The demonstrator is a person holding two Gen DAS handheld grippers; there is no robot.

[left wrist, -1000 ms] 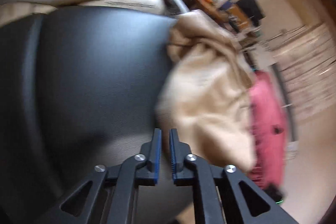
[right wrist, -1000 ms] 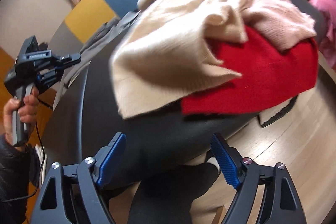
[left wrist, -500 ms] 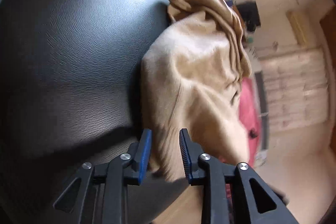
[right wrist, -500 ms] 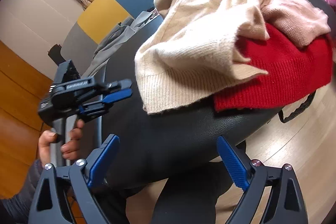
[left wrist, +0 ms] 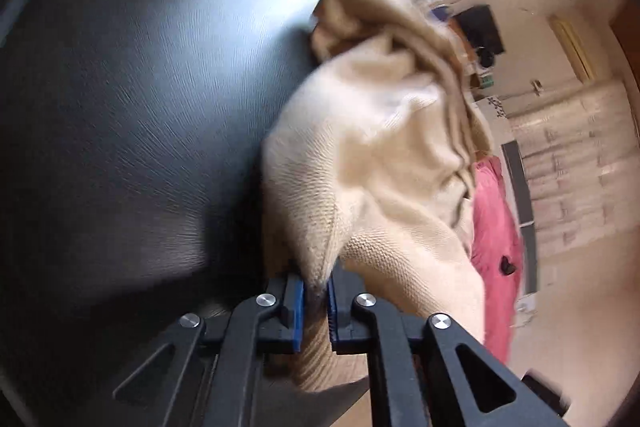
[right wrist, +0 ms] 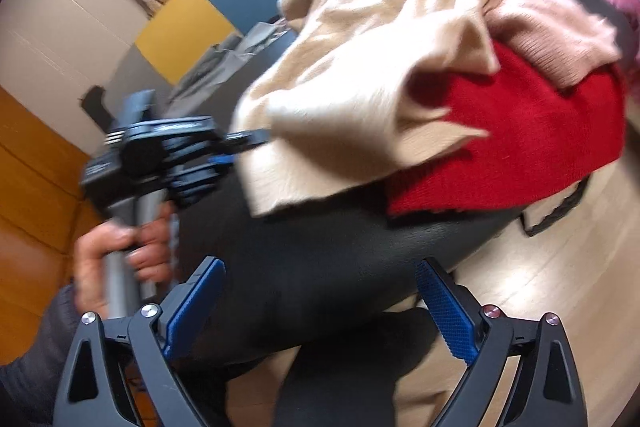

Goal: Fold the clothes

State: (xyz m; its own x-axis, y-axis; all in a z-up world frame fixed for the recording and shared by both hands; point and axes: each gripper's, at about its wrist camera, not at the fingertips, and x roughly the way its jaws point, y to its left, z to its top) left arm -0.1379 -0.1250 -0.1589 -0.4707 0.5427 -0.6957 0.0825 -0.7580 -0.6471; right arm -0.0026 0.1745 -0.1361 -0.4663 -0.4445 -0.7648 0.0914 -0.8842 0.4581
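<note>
- left gripper [left wrist: 316, 301]: blue pads nearly together, clamped on the lower edge of the beige sweater [left wrist: 372, 163]; knit bunches between the pads
- left wrist view only: ribbed knit close up, sweater draping off the black bench [left wrist: 132, 99] edge, pink garment [left wrist: 494, 243] hanging just beyond it, wood floor at right
- right gripper [right wrist: 320, 307]: jaws spread wide, nothing between them, hovering above the near bench edge, apart from the clothes
- right wrist view only: the full pile – beige sweater [right wrist: 372, 67] on top, overlapping a red sweater [right wrist: 520, 143], with a pale pink knit [right wrist: 556, 27] resting on the red one's far side
- same view: a hand [right wrist: 116, 259] holds the left gripper's handle at left, its tip at the beige sweater's left hem; blurred
- behind the bench: yellow and blue panels [right wrist: 216, 11], curtain above them
</note>
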